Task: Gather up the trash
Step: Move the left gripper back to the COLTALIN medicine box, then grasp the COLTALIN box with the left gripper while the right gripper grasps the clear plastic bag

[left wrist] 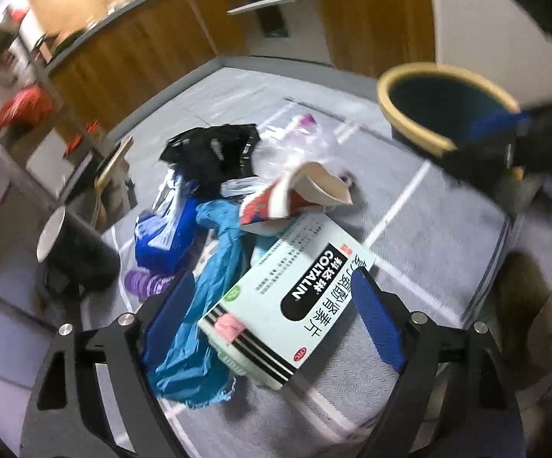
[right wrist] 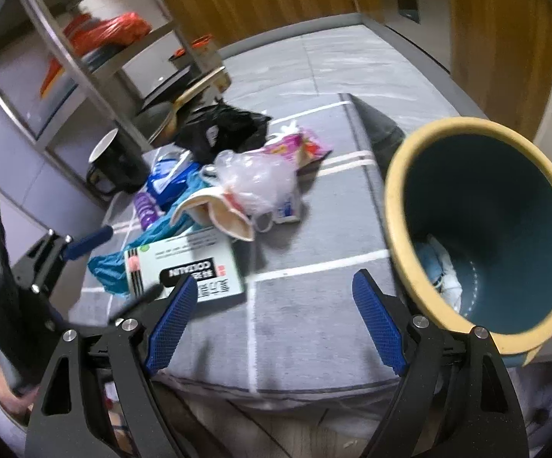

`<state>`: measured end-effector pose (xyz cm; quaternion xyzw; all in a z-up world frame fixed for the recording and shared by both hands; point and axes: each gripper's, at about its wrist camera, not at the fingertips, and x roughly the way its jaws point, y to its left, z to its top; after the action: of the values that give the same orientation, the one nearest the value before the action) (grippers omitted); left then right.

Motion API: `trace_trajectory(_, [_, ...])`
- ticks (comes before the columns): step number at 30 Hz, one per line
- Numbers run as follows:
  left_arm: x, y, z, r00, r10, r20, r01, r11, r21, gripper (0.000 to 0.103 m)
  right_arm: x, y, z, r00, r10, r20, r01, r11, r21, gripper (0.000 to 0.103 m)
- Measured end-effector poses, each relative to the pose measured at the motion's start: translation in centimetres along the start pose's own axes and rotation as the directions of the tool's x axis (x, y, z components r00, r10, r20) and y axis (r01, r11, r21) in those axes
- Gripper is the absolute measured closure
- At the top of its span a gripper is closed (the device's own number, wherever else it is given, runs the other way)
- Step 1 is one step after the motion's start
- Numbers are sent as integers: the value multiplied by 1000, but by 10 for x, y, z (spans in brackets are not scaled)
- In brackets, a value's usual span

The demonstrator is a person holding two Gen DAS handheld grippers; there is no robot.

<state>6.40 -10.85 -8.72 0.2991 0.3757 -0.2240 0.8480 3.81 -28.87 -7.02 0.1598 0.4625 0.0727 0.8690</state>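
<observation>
A white and green medicine box (left wrist: 291, 297) lies on the grey cloth (left wrist: 428, 252) beside a crumpled blue wrapper (left wrist: 207, 324). My left gripper (left wrist: 272, 278) is open and straddles both, its pads clear of the box. Behind them sit a crushed paper cup (left wrist: 298, 194), a clear plastic bag (right wrist: 253, 179), a black bag (left wrist: 214, 152) and a blue packet (left wrist: 165, 236). The teal bin with a yellow rim (right wrist: 486, 229) stands to the right and holds some white and blue scraps. My right gripper (right wrist: 276, 278) is open over bare cloth, just left of the bin.
A black mug (right wrist: 111, 168) stands at the left of the pile. A metal shelf rack (right wrist: 84, 57) with red bags rises behind it. Wooden cabinets (right wrist: 276, 0) line the back. The cloth's front edge (right wrist: 276, 385) is close below my right gripper.
</observation>
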Motion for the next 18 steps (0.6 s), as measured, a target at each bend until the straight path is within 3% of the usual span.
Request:
trace_trajectory(4, [16,-11,2,998,58,-34,-54,992,110,17,-5,-11,0,1000,1,10,-1,1000,28,19])
trace_trajectory(12, [39,-22,-5,993,33,-109,-7,972,234,15,-6,-16,-2,1000,1,8,-1,999,36,19])
trace_trajectory(18, [53,-18,-9,988,6,-154,27,976,214,15,-3,-15,-2,1000,-6,1,6,1000,30,19])
